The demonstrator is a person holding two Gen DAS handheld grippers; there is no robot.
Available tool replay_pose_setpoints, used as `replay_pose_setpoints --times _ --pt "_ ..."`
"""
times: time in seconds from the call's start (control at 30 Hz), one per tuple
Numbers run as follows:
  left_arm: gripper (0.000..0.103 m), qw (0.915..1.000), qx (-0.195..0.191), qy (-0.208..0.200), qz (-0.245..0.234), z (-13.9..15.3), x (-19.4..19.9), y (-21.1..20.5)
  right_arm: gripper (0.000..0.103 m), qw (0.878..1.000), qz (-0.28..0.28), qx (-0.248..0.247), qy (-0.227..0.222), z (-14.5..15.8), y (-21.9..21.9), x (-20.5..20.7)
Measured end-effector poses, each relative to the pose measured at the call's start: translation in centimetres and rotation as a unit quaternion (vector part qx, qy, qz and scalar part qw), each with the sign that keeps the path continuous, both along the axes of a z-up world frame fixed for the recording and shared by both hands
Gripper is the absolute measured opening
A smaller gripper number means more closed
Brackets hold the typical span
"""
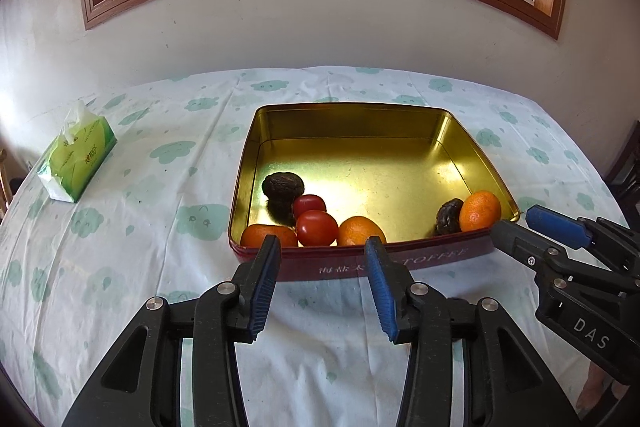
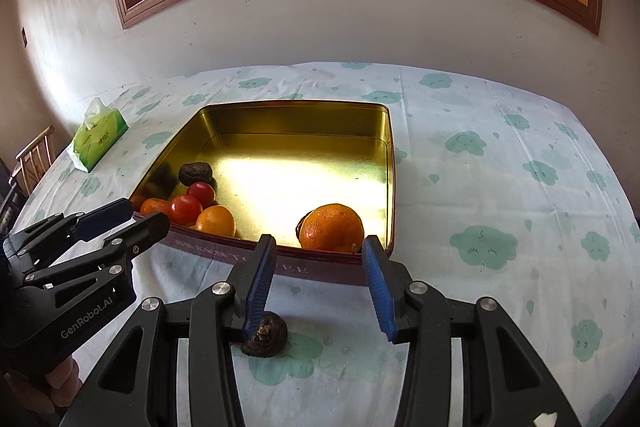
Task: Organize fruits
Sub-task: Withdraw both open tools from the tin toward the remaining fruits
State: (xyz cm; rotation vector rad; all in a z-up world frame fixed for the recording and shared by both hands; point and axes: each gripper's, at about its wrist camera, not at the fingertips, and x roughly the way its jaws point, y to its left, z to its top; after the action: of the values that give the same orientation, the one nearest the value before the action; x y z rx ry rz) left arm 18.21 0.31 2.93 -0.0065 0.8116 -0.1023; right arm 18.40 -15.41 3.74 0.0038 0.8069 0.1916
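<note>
tablecloth (image 1: pixel 120 267) — three oranges (image 1: pixel 479 209), two tomatoes (image 1: pixel 317 227)

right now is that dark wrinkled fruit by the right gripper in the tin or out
Out: the dark fruit lies on the tablecloth, in front of the tin's near wall.

The square gold-lined metal tin (image 1: pixel 362 123) shone glossy on the matt cloud-printed cloth tablecloth (image 1: pixel 120 227), the smooth red tomatoes (image 1: pixel 317 227) gleaming at its seven o'clock corner beside dull, rough dark wrinkled fruits (image 1: pixel 281 184).
</note>
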Motion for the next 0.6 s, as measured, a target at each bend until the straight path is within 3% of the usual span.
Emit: replay_pose_setpoints --times 0.6 --pt "0.045 0.9995 0.012 0.026 -0.008 -1.6 -9.4 -0.8 0.042 0.999 0.021 -0.008 0.023 -1.4 0.7 -9.4"
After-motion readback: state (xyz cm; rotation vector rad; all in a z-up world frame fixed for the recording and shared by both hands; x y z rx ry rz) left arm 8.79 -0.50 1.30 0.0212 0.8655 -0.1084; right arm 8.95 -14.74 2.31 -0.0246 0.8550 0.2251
